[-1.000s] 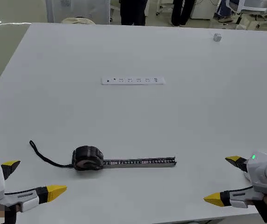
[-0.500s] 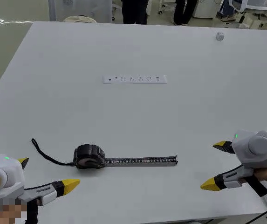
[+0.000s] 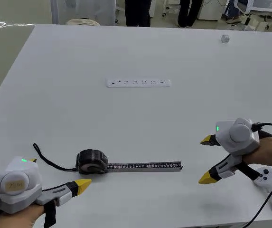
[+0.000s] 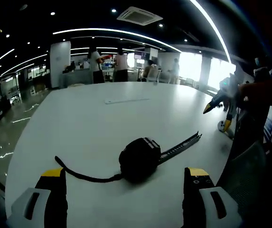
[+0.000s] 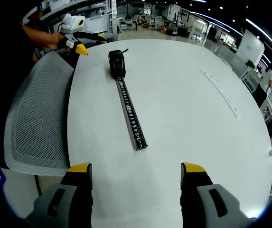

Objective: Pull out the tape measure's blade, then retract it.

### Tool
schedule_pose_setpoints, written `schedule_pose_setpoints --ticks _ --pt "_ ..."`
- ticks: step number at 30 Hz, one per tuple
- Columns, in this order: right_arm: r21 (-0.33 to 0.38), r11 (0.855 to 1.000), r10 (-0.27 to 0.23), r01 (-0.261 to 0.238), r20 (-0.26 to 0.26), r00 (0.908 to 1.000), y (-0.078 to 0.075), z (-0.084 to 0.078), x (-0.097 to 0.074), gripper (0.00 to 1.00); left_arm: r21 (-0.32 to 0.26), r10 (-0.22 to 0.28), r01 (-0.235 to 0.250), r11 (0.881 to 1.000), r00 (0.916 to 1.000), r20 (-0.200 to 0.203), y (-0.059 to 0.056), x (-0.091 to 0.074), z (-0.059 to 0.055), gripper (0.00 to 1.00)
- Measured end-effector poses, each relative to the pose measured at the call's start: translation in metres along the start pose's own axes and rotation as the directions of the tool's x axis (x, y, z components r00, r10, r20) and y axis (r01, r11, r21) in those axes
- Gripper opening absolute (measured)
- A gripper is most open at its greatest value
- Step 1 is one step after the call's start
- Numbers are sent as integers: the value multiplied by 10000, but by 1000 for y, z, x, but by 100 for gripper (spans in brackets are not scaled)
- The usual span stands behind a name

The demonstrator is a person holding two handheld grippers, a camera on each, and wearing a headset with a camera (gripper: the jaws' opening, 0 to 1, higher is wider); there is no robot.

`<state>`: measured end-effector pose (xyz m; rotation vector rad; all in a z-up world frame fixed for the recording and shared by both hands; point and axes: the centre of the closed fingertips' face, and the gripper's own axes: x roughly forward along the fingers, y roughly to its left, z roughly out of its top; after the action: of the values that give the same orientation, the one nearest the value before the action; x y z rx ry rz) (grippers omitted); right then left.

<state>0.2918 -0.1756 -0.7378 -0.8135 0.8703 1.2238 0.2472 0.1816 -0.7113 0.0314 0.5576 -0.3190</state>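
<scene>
Two sets of jaws wide apart, holding nothing: left gripper (image 3: 57,172), right gripper (image 3: 205,159). Tape measure (image 3: 90,161) near table's (image 3: 126,118) front edge, blade (image 3: 145,166) part out, lying flat. Best to clamp the tape measure squarely with left gripper, pinch blade end with right gripper, and keep the pull level.

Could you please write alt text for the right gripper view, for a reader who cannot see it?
A black tape measure lies on a white table, its blade pulled out toward the camera, ending short of the right gripper, whose yellow-tipped jaws stand open and empty. A grey mesh chair is at the left.
</scene>
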Motion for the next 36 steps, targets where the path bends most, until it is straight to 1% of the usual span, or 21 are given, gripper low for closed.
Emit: schedule_pose_setpoints --ticks 2,7,8,9,12,14,16,20,21,24,25,26,30,36 --pt "-125 9999 118 -119 -130 9998 -2 0 5 77 -34 9 -9 10000 10000 6 -1 1 0 100" --pt "-282 9992 288 -292 -130 9995 -4 9 8 77 161 153 -154 9998 9999 58 -6 3 0 100" --pt "-293 9990 332 -335 -131 9994 -5 11 9 77 156 183 -184 9997 9998 75 -6 4 0 100" --pt "-440 9984 361 -367 -124 9993 -5 14 10 77 -20 230 -230 9997 9996 161 -6 4 0 100" --pt "-779 9956 509 -525 -230 9984 -7 18 15 76 -67 445 -445 9990 9990 92 -7 5 -6 100" --pt "-929 9936 612 -641 -335 9976 -7 21 18 75 -78 530 -529 9986 9985 106 -7 4 -6 100" --pt "-1048 9917 707 -747 -411 9966 -7 23 22 74 -132 528 -527 9985 9986 101 -7 5 -7 100" --pt "-1136 9887 911 -976 -606 9940 -8 24 32 72 -35 507 -507 9987 9987 -24 -8 7 -9 100" --pt "-1147 9880 961 -1031 -653 9932 -8 24 34 71 -77 500 -500 9987 9987 -24 -8 8 -9 100" --pt "-1262 9832 1228 -1322 -798 9892 -4 24 41 61 -58 609 -609 9981 9981 53 -7 8 -7 100" --pt "-1212 9829 1292 -1388 -835 9881 -4 24 44 58 -111 638 -635 9979 9976 266 -6 9 -3 100" --pt "-1185 9825 1340 -1437 -861 9872 -3 23 46 57 -95 697 -694 9975 9969 370 -5 9 -2 100" --pt "-1161 9817 1396 -1508 -989 9853 -3 21 56 52 -202 726 -718 9972 9964 438 -6 12 0 100" --pt "-984 9827 1458 -1566 -1085 9833 -3 16 67 41 -364 783 -768 9964 9961 414 -7 15 -1 100"
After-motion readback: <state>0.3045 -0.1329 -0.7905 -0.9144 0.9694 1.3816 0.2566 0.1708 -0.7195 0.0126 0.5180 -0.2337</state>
